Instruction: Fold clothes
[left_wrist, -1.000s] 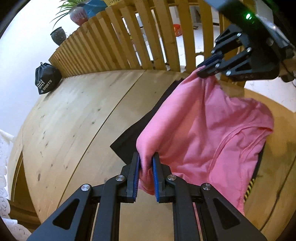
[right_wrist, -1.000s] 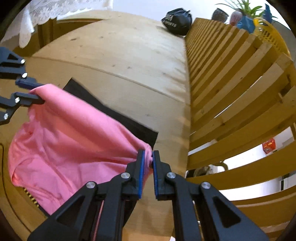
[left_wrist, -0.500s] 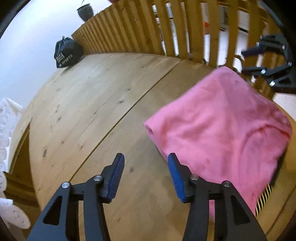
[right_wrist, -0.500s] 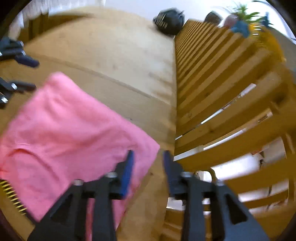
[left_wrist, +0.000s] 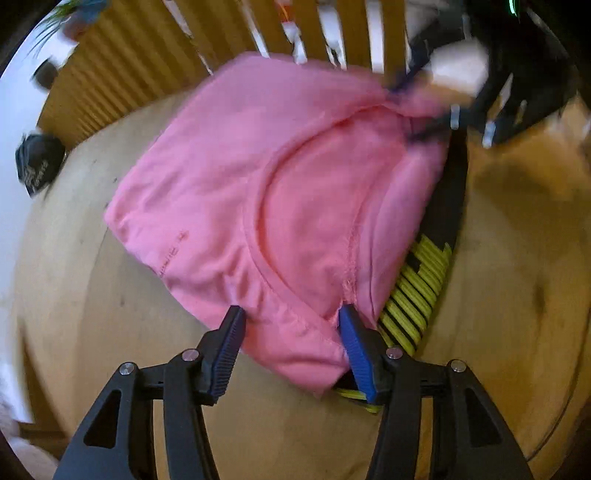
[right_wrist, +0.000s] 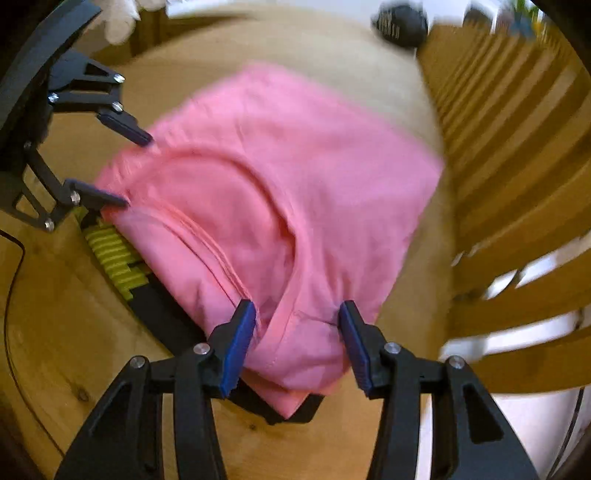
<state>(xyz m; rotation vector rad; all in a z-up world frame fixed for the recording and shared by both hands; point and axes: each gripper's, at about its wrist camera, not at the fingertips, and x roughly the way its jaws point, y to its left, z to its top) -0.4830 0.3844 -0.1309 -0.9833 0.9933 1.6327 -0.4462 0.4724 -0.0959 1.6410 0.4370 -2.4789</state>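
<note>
Between both grippers' wide jaws, pink garment, neckline toward them, atop black cloth.

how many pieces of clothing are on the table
2: a pink garment on top, and a black one with yellow stripes beneath it, mostly covered. More could be hidden under the pink.

Surface: pale wooden table, knots and grain visible | Rear edge: slatted wooden railing ran along it, bright daylight between slats | Far corner: dark bag with white lettering | Beyond railing: blurred greenery, probably potted plants | Wall: white
</note>
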